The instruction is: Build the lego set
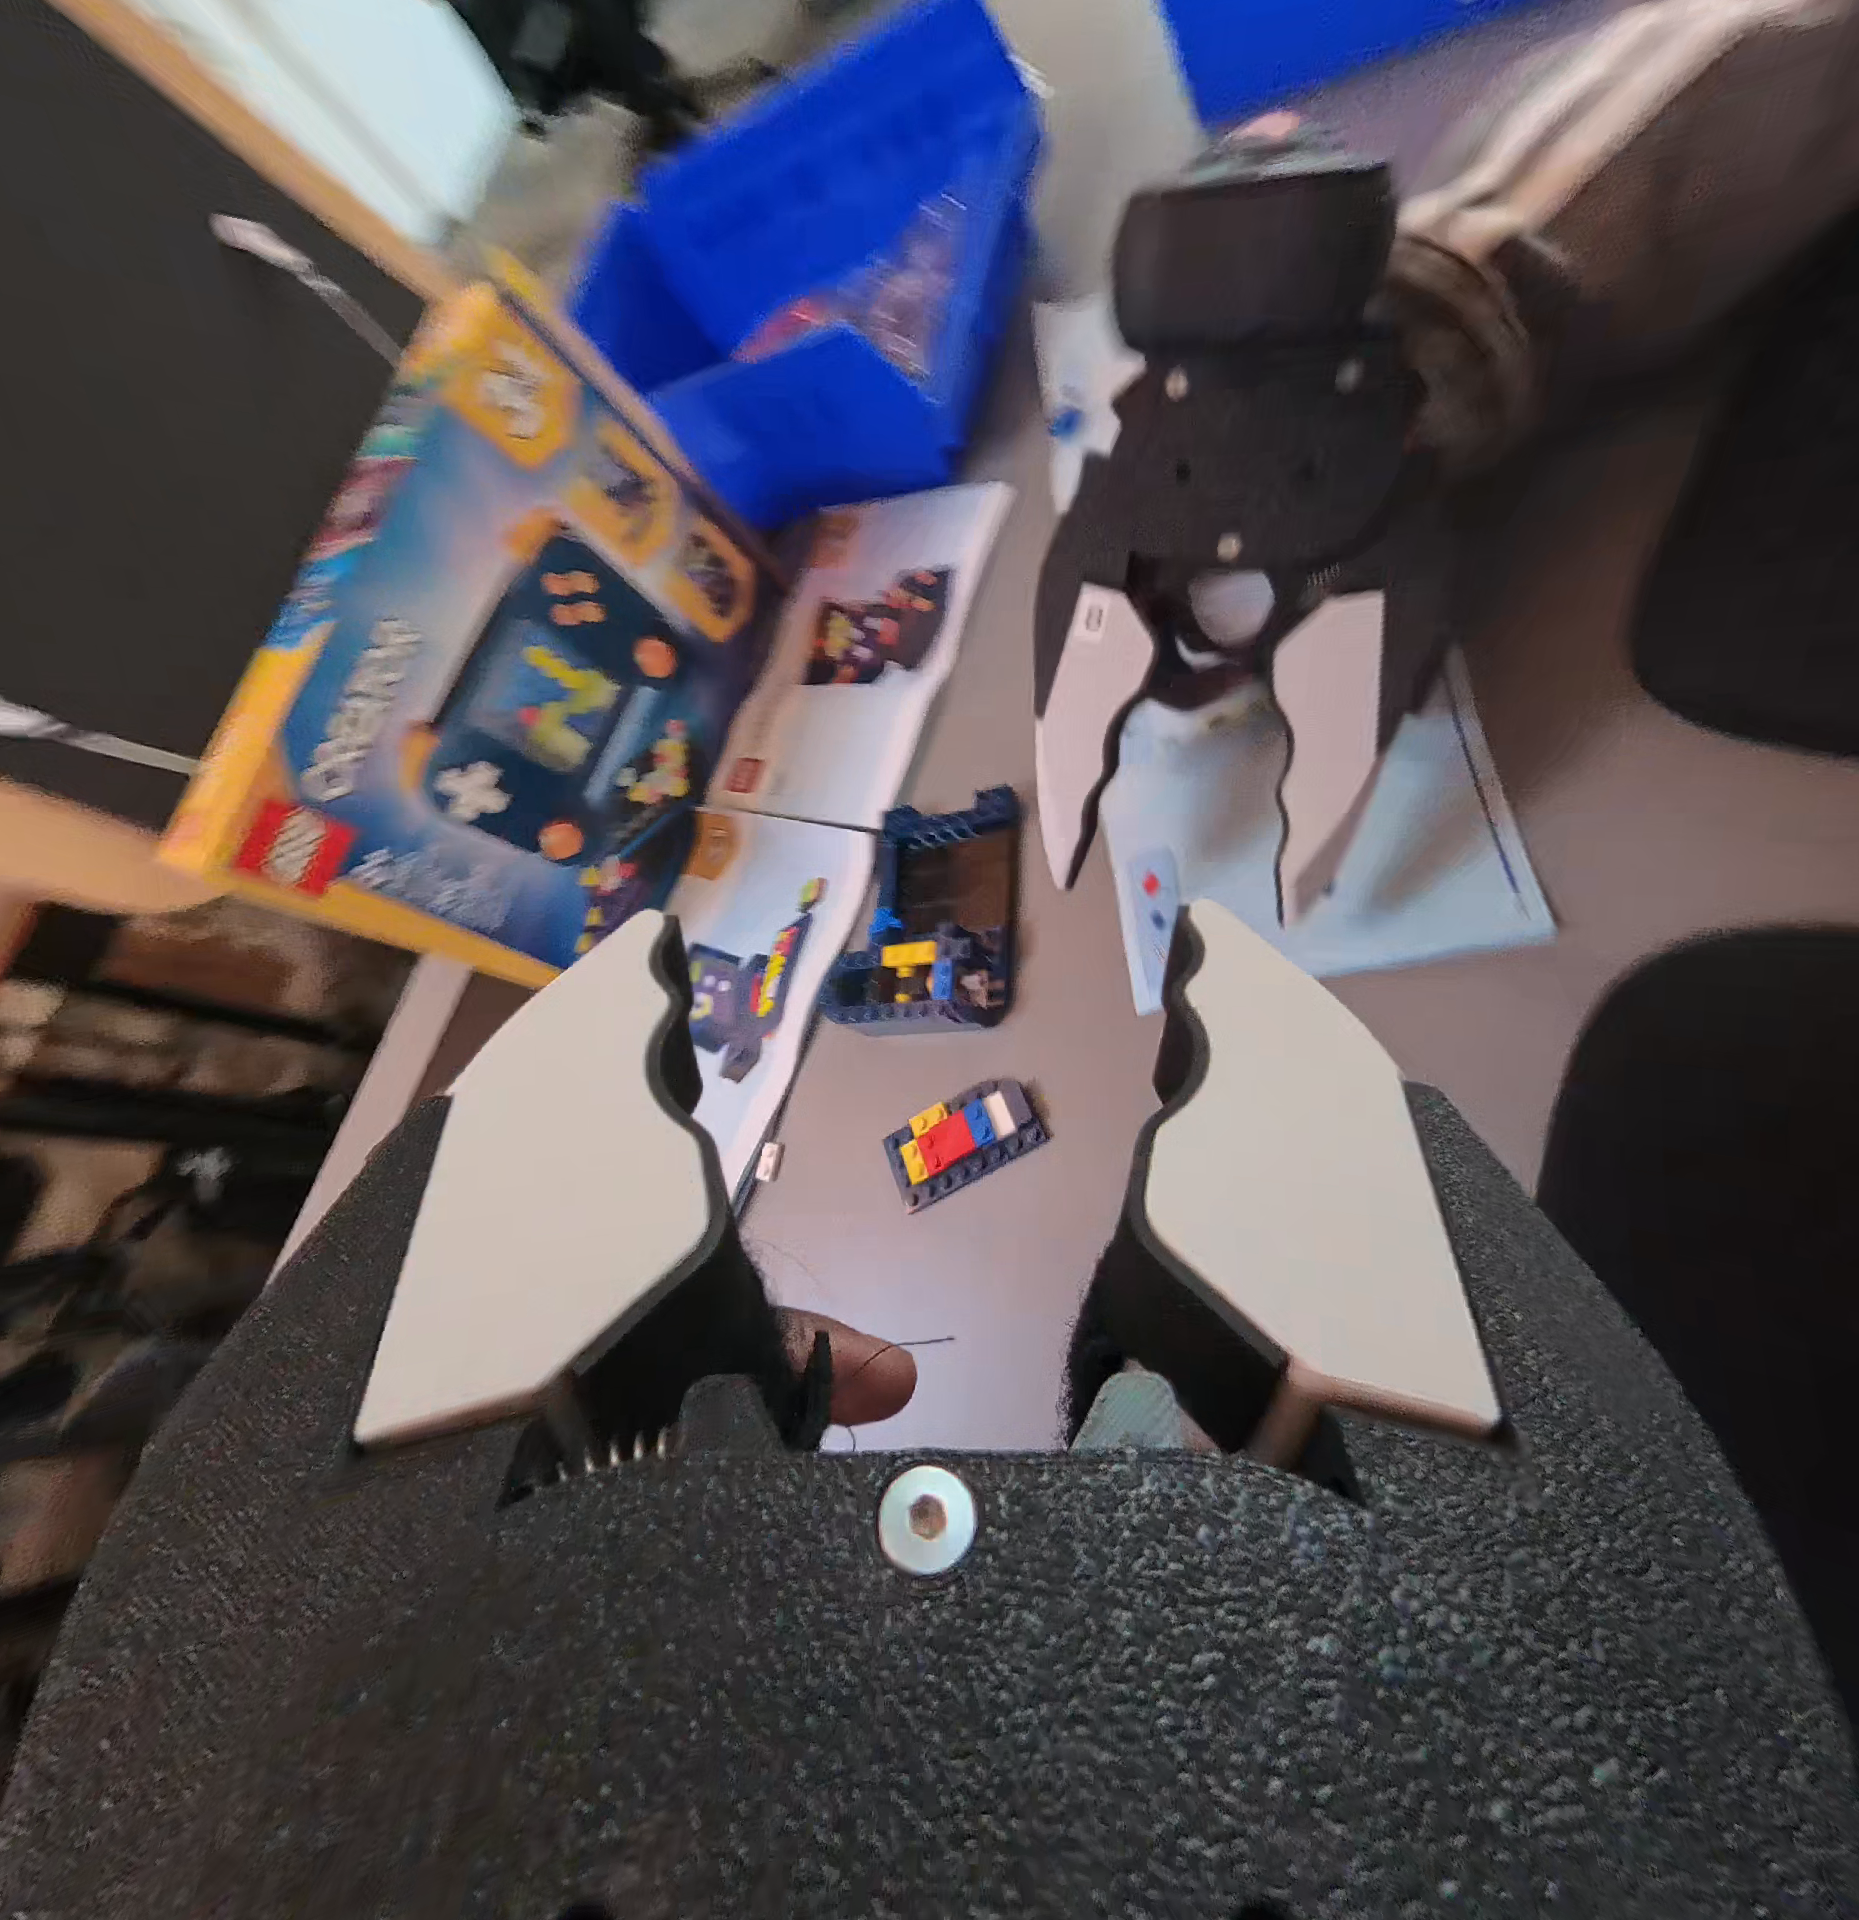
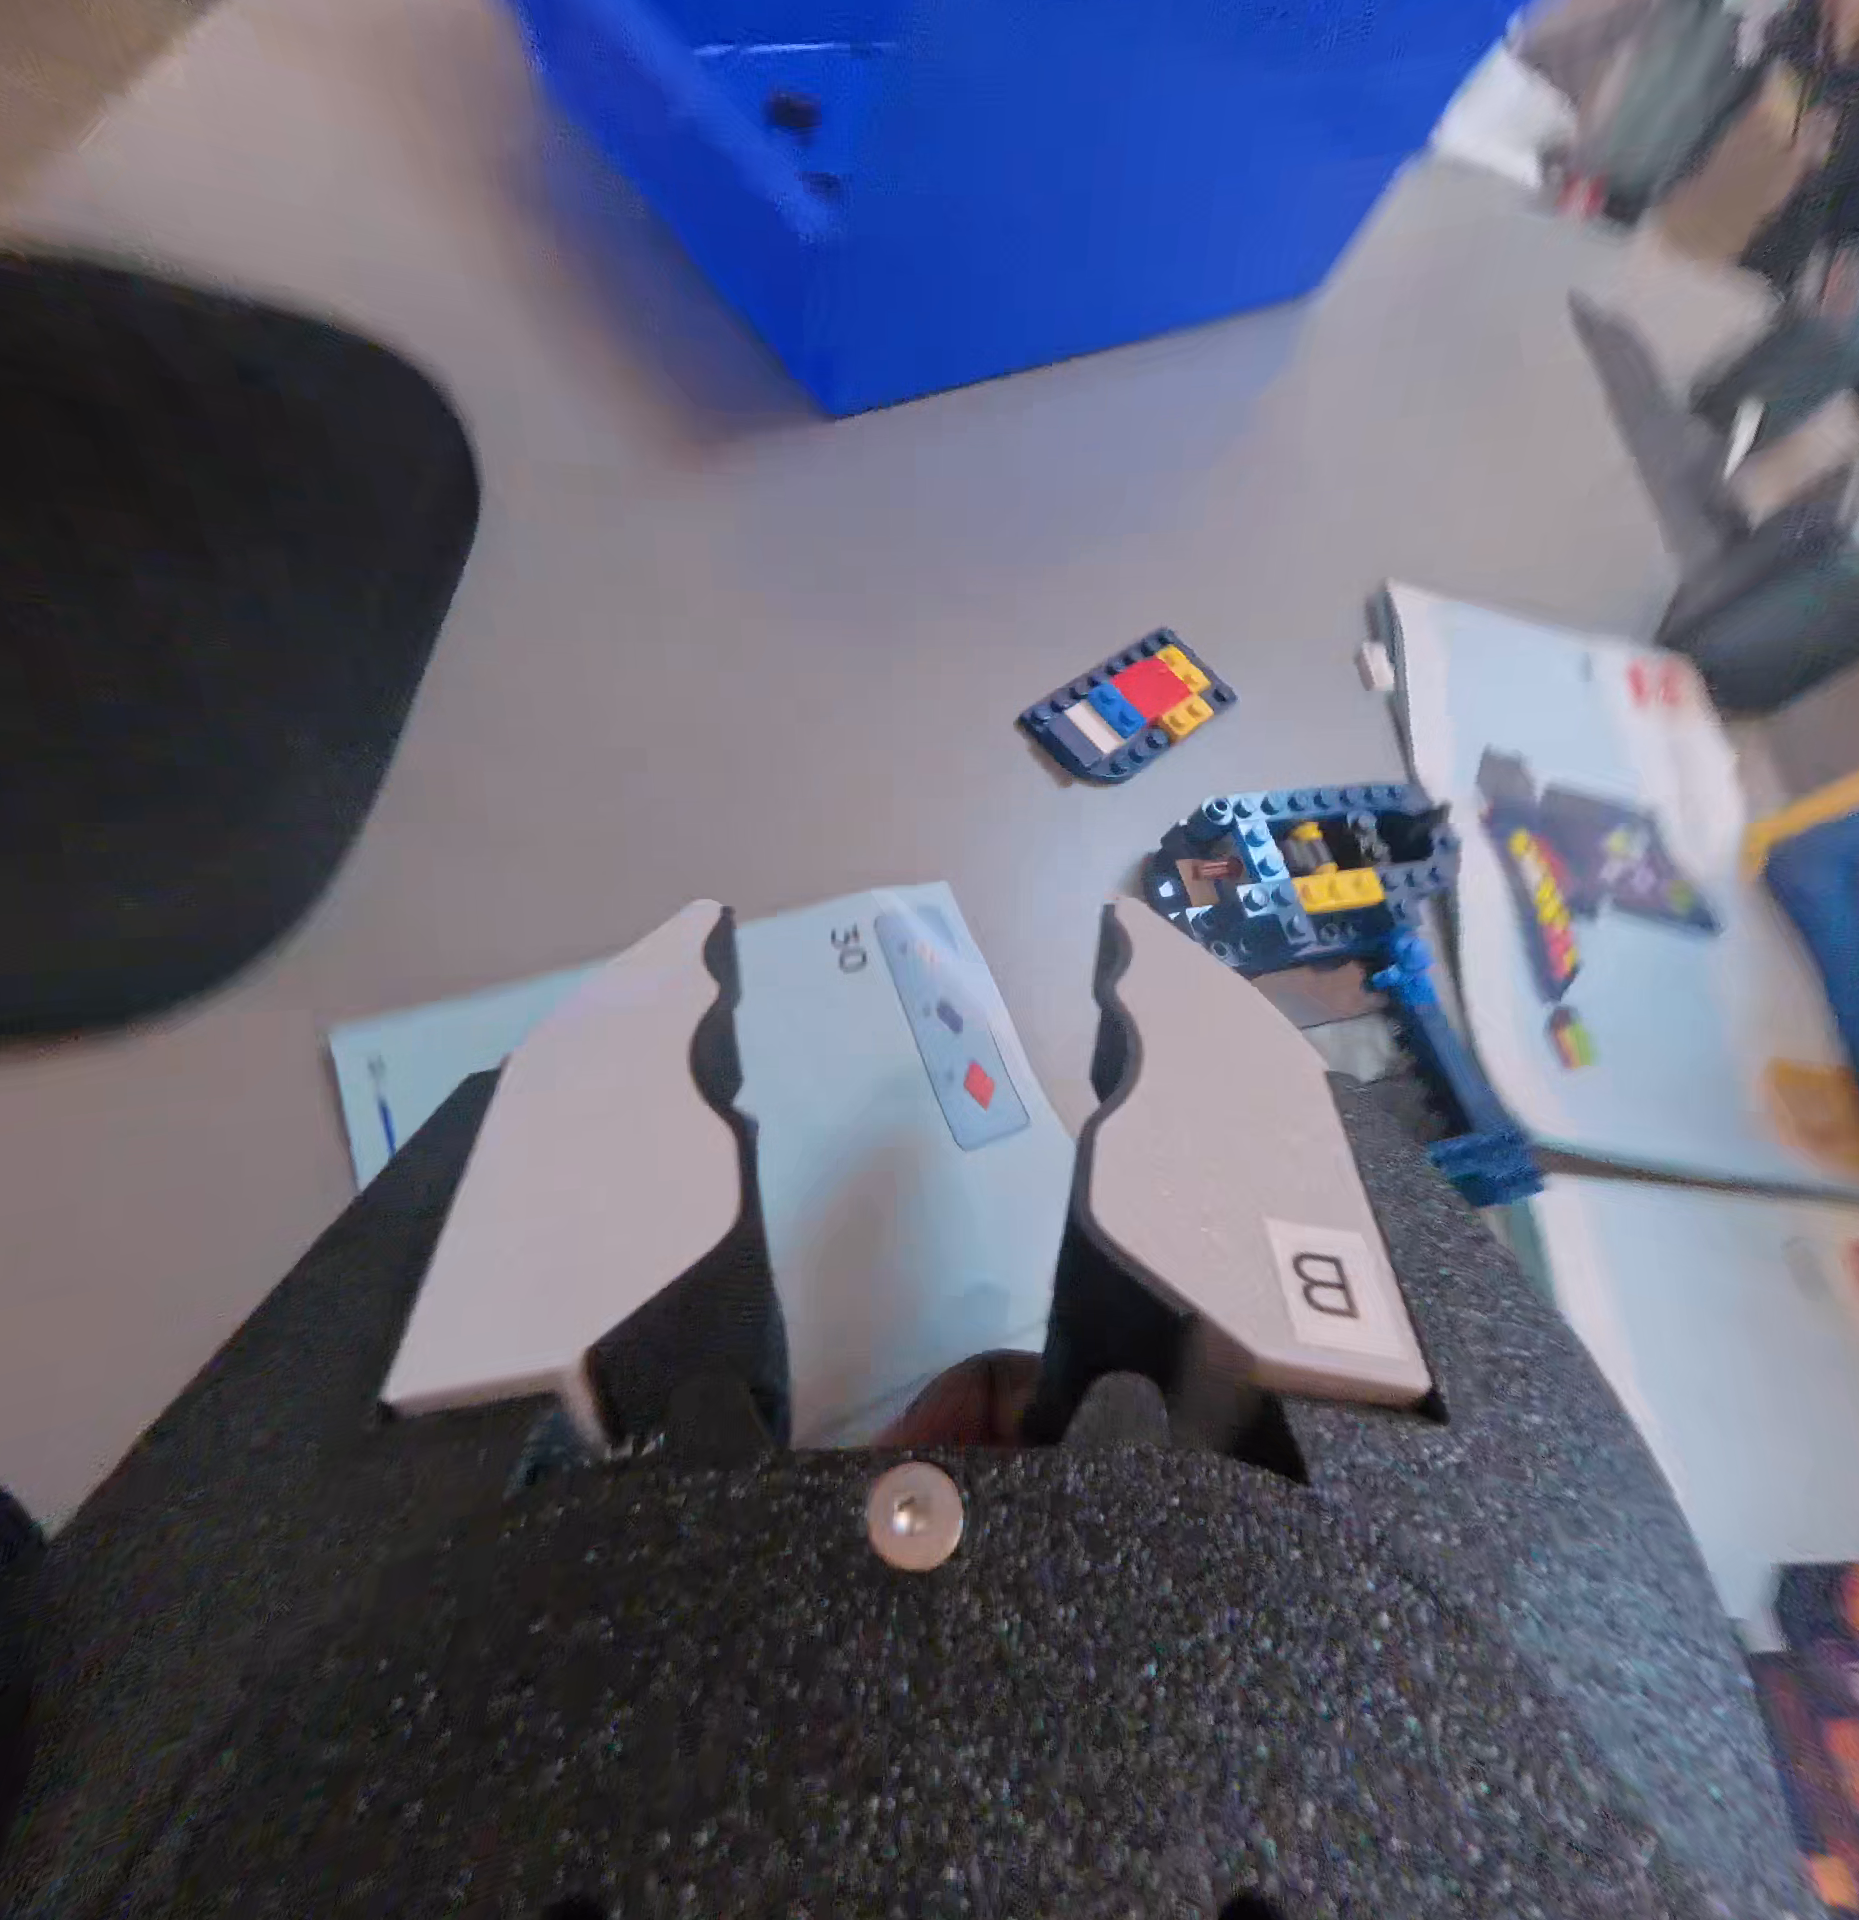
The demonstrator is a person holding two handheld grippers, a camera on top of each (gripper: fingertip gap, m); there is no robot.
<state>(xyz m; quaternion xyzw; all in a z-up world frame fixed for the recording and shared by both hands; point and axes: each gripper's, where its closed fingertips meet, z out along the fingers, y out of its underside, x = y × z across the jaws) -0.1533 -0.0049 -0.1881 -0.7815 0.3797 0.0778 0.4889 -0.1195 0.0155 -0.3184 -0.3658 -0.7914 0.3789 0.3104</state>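
blue bins, toy box, instruction booklets, brick builds

A grey table in daylight — a black chair at its edge.

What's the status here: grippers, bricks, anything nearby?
Left gripper open, holding nothing, above small brick plate. Right gripper open, holding nothing, over loose instruction page. Dark-blue brick build beside right fingers, untouched.
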